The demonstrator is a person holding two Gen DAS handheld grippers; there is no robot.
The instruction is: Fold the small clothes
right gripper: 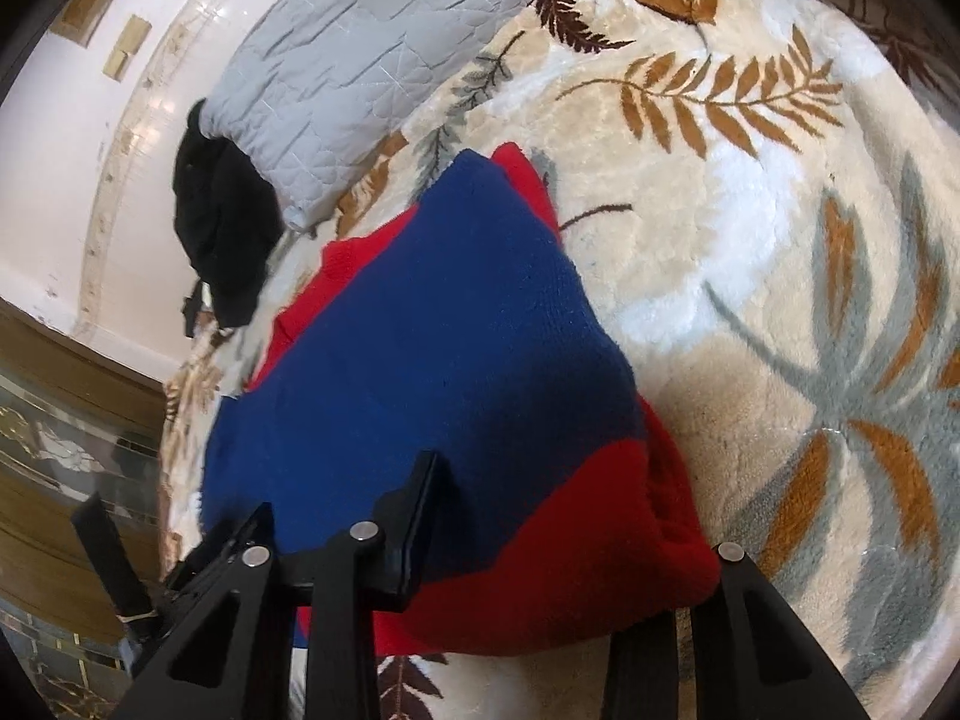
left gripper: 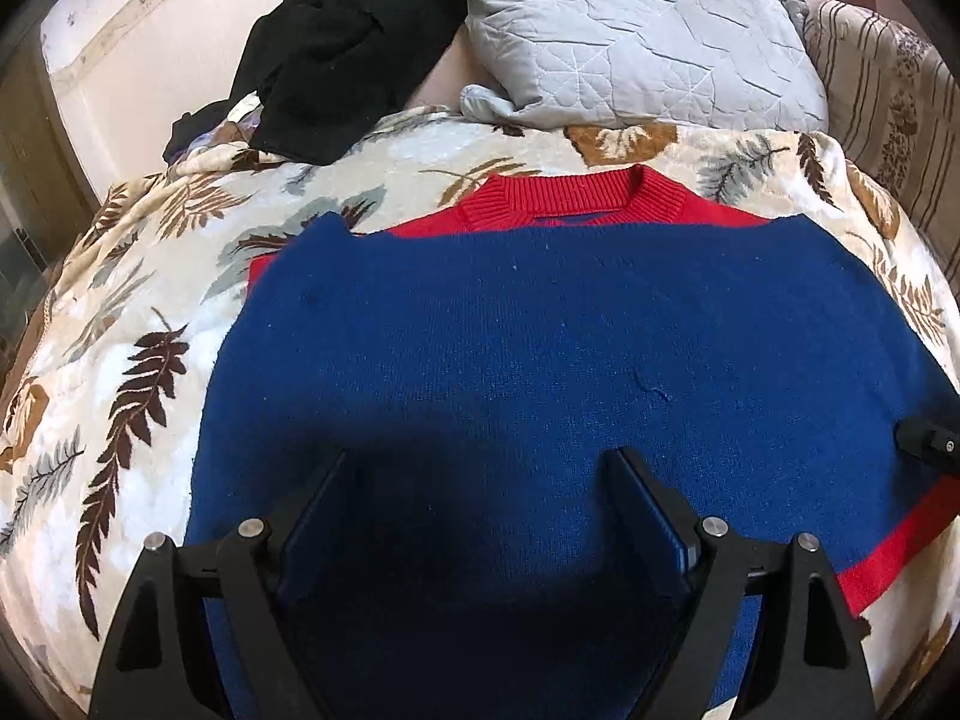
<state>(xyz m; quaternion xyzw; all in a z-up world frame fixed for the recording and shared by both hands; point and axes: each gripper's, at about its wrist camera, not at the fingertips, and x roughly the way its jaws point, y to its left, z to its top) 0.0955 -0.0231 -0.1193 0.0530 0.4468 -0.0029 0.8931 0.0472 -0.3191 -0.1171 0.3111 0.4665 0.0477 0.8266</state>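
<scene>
Sweater (left gripper: 540, 324), blue with red trim, flat on leaf blanket (left gripper: 120, 360), collar toward pillow (left gripper: 630, 36). Right gripper (right gripper: 540, 546) clenched on bunched red hem corner. Left gripper (left gripper: 480, 480) released, jaws wide over blue knit.

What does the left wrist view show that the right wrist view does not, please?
Only the left wrist view shows the sweater's red ribbed collar and the left gripper, jaws wide above the blue knit. Only the right wrist view shows the right gripper closed on the sweater's bunched red edge. Both show the blue-and-red sweater, grey pillow, black garment and leaf-print blanket.
</scene>
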